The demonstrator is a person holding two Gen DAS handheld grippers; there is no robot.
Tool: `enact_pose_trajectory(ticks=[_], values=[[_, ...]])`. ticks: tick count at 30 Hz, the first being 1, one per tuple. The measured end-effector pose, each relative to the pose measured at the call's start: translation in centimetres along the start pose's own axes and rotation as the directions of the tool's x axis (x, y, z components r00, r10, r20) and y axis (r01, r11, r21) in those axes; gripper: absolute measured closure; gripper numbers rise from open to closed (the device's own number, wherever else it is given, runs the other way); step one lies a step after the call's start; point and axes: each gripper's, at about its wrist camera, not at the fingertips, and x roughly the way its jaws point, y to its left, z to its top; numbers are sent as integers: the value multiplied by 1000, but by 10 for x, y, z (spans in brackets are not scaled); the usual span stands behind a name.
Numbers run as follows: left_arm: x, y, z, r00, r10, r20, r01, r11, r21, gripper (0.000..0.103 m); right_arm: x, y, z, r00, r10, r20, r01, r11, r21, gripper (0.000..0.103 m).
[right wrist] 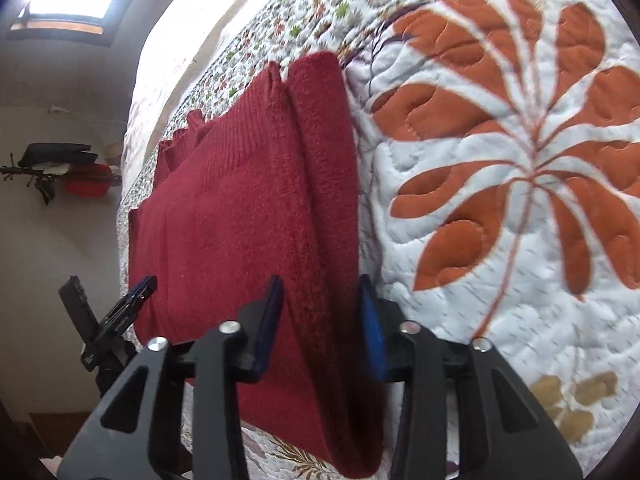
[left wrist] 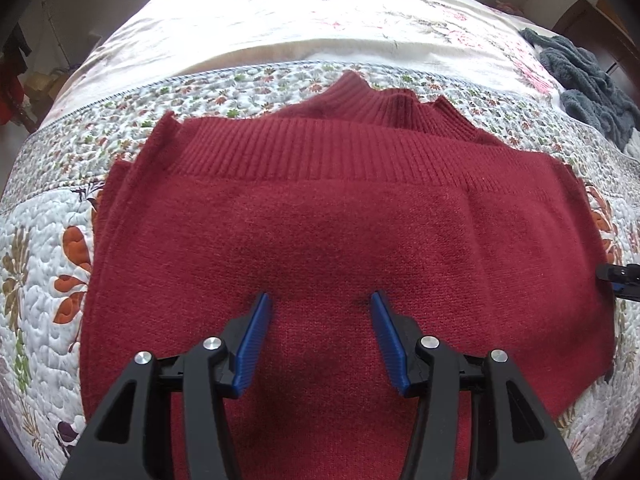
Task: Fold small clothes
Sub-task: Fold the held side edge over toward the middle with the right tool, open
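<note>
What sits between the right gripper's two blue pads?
In the right wrist view, the folded side edge of the dark red knitted sweater lies between the open right gripper pads.

Both claws [left wrist: 318, 300] [right wrist: 320, 286] agape.

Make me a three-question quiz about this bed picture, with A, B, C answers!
1. Where does the grey blanket lie?
A. far right of the bed
B. under the sweater
C. on the floor

2. What colour is the sweater?
A. green
B. dark red
C. yellow

3. How are the left gripper fingers?
A. spread apart
C. pinching the quilt
B. gone

Answers: 1 A, it sits crumpled at the bed's far right; 2 B, the knit is dark red; 3 A, a wide gap shows sweater between them.
</note>
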Motion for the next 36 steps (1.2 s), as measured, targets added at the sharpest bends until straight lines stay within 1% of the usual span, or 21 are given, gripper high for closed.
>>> enact_pose_trajectory(ticks=[2,4,6,9,13,17,22,25,28,30,33,36], values=[[1,1,-1,1000,0,0,0,1000,-6,47,5,0,1,1000,10,-2,-10,1000,-5,82],[2,3,-1,1000,-6,0,6,1000,-9,46,5,-1,1,1000,27,5,-27,1000,3,87],[3,4,-1,1000,-9,0,9,1000,-10,45,2,-3,-1,999,45,16,-45,999,15,88],[4,4,-2,1000,-7,2,7,1000,-4,45,3,-6,-3,998,51,22,-51,998,34,89],[5,4,-2,1000,-5,3,5,1000,-4,44,5,-10,-3,999,28,28,-29,999,31,89],[5,3,-2,1000,2,5,-2,1000,0,44,7,-15,-4,999,32,37,-34,998,50,89],[6,4,-2,1000,-9,11,9,1000,1,44,3,-7,-6,999,-9,36,7,997,71,89],[5,4,-3,1000,-13,16,13,1000,4,44,-4,12,-8,998,-52,47,49,997,56,90],[3,6,-4,999,-30,17,30,1000,2,44,-17,44,-11,996,-58,62,58,998,6,90],[1,9,-5,999,-40,15,40,999,-2,44,-24,64,-12,995,-77,62,78,997,-22,90],[-5,12,-6,999,-52,12,52,999,-10,44,-29,106,-12,994,-95,56,99,991,-86,90],[-11,17,-7,998,-57,14,57,998,-19,44,-25,140,-11,993,-110,50,116,982,-149,90]])
